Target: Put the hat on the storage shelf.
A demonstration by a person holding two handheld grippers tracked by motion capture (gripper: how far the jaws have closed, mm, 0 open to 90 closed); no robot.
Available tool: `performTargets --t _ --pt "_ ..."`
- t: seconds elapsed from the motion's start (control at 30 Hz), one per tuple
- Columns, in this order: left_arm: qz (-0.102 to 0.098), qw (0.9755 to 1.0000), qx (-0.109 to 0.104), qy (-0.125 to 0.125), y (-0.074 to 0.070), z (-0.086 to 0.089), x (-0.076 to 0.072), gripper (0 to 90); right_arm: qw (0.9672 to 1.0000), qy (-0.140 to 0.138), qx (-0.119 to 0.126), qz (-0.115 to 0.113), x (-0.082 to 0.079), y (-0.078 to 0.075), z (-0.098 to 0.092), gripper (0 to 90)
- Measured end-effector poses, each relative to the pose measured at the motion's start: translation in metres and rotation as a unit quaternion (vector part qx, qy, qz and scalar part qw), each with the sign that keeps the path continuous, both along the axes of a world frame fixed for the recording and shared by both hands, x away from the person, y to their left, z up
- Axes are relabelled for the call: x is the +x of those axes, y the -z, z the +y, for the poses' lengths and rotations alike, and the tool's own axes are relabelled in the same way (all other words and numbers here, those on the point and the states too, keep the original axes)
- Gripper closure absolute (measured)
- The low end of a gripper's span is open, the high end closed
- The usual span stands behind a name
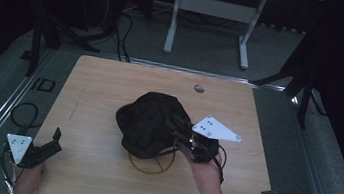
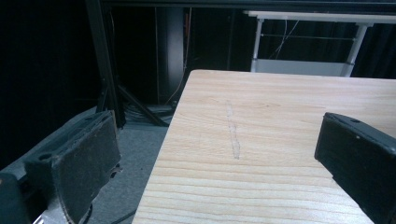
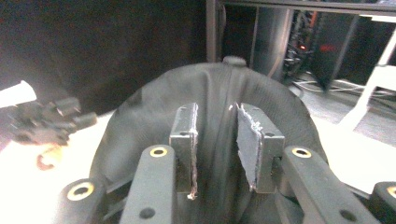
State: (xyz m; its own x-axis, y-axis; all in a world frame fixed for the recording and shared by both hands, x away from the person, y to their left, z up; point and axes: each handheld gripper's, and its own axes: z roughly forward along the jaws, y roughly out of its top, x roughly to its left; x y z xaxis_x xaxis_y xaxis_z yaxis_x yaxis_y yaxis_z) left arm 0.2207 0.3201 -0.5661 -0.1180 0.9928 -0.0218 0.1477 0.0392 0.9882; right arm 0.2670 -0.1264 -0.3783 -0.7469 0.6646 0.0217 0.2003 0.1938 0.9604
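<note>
A black cap [image 1: 152, 119] lies crown up in the middle of the wooden table [image 1: 106, 83]. My right gripper [image 1: 176, 127] comes in from the cap's front right, its jaws over the cap's near side. In the right gripper view the cap [image 3: 219, 88] rises just behind the right gripper [image 3: 217, 135], whose pads [image 3: 190, 140] stand a little apart with the cap's seam in the gap and nothing pinched. My left gripper [image 1: 56, 143] rests at the table's front left corner. In its own view the left gripper [image 2: 219, 154] has wide jaws over bare wood.
A thin tan loop [image 1: 150, 167] lies on the table by the cap's near edge. A round cable hole [image 1: 199, 88] sits near the table's far edge. A white desk frame [image 1: 211, 11] and cables stand on the floor beyond. Dark stands flank the table.
</note>
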Motion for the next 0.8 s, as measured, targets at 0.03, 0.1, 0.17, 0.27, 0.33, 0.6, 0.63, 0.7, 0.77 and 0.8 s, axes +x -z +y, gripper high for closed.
performTargets --t 0.03,0.1,0.17,0.27,0.33,0.6,0.63,0.7,0.77,0.8 --pt "0.000 1.0000 0.000 0.000 0.000 0.000 0.000 0.5 1.0000 0.001 -0.008 -0.004 0.000 0.001 0.002 65.3" --pt "0.000 1.0000 0.001 0.001 0.000 0.000 0.000 0.5 1.0000 -0.002 -0.009 -0.002 0.000 0.002 0.004 64.4" --pt "0.000 1.0000 0.000 0.001 0.000 0.000 0.000 0.5 0.9999 0.001 -0.012 0.001 0.001 0.005 0.006 63.0" --pt "0.000 1.0000 0.000 0.001 0.000 0.000 0.000 0.5 0.9999 0.005 -0.014 0.001 0.001 0.006 0.007 63.2" --pt "0.000 1.0000 0.000 0.001 0.000 0.000 0.000 0.5 0.9998 0.007 -0.018 -0.002 0.000 0.006 0.008 62.9" --pt "-0.001 1.0000 0.001 0.000 0.000 0.000 0.000 0.5 0.9998 0.014 -0.016 0.000 -0.003 0.012 0.006 64.5" --pt "-0.001 1.0000 0.001 0.000 0.000 0.000 0.000 0.5 0.9998 0.016 -0.015 0.001 -0.004 0.012 0.006 64.5" --pt "-0.001 1.0000 0.001 0.000 0.000 0.000 0.000 0.5 0.9998 0.016 -0.013 0.002 -0.005 0.013 0.005 64.0" --pt "-0.001 1.0000 0.001 0.000 0.000 0.000 0.000 0.5 0.9998 0.013 -0.013 0.005 -0.005 0.013 0.005 61.5" --pt "-0.001 1.0000 0.001 0.000 0.000 0.000 0.000 0.5 0.9998 0.010 -0.013 0.008 -0.004 0.012 0.005 59.7"
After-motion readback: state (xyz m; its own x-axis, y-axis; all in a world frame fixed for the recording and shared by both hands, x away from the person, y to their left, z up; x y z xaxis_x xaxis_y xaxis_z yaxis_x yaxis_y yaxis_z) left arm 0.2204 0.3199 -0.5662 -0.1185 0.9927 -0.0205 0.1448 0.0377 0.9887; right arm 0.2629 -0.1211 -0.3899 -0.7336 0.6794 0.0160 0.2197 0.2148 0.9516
